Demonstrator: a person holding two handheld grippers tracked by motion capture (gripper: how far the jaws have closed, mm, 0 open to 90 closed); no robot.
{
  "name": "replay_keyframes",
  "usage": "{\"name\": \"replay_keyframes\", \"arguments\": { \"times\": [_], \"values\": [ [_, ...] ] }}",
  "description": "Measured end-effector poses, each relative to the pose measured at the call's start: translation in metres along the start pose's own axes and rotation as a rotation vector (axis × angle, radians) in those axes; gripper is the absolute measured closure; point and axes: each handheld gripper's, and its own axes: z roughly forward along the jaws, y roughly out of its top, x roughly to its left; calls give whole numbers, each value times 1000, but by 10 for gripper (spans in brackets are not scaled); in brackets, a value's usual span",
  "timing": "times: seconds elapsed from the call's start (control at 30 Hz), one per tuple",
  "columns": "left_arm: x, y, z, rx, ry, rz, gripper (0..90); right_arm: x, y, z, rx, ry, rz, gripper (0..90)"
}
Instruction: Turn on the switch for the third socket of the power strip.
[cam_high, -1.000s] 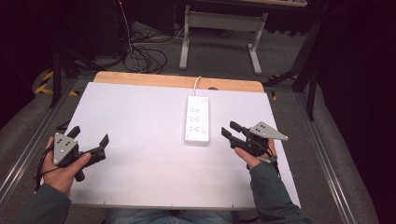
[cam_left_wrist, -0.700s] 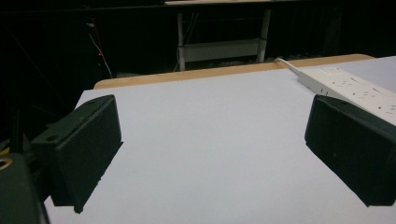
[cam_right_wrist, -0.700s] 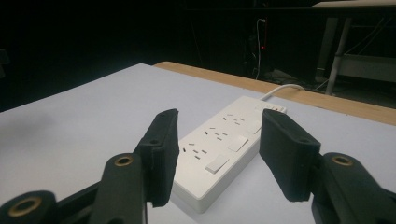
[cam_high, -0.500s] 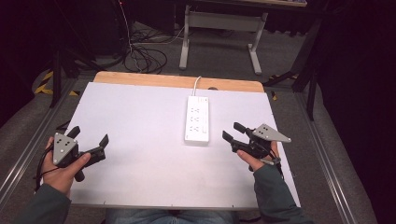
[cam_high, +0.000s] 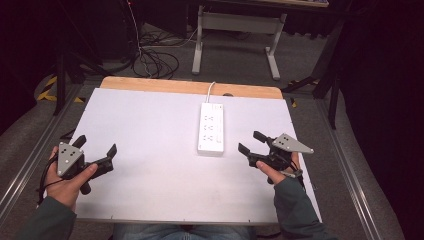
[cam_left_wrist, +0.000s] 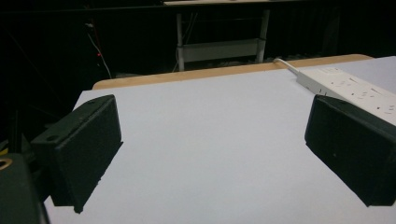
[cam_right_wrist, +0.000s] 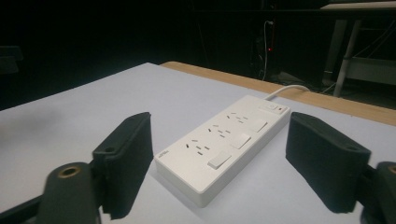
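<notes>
A white power strip (cam_high: 211, 128) lies lengthwise in the middle of the white table top (cam_high: 150, 125), its cable running off the far edge. My right gripper (cam_high: 251, 141) rests at the right of the strip's near end, open with nothing between its fingers; its jaws have just been opening. In the right gripper view the power strip (cam_right_wrist: 224, 140) lies just ahead of my right gripper (cam_right_wrist: 233, 158). My left gripper (cam_high: 96, 146) sits at the table's left front, open and empty. From the left gripper view, the power strip (cam_left_wrist: 350, 88) lies far right of my left gripper (cam_left_wrist: 210, 154).
A wooden strip (cam_high: 190, 87) edges the table's far side. Beyond it stand a metal table frame (cam_high: 235, 30) and loose cables (cam_high: 155, 60) on the floor. Metal rails (cam_high: 345, 165) run along both sides of the table.
The right gripper's jaws have spread wider apart. Both hands stay where they were, and the power strip has not moved.
</notes>
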Motion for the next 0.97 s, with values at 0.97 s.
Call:
{"name": "replay_keyframes", "arguments": {
  "times": [0.97],
  "values": [
    [1,0,1,5,-1,2,44,-2,-3,2,18,45,-30,68]
  ]
}}
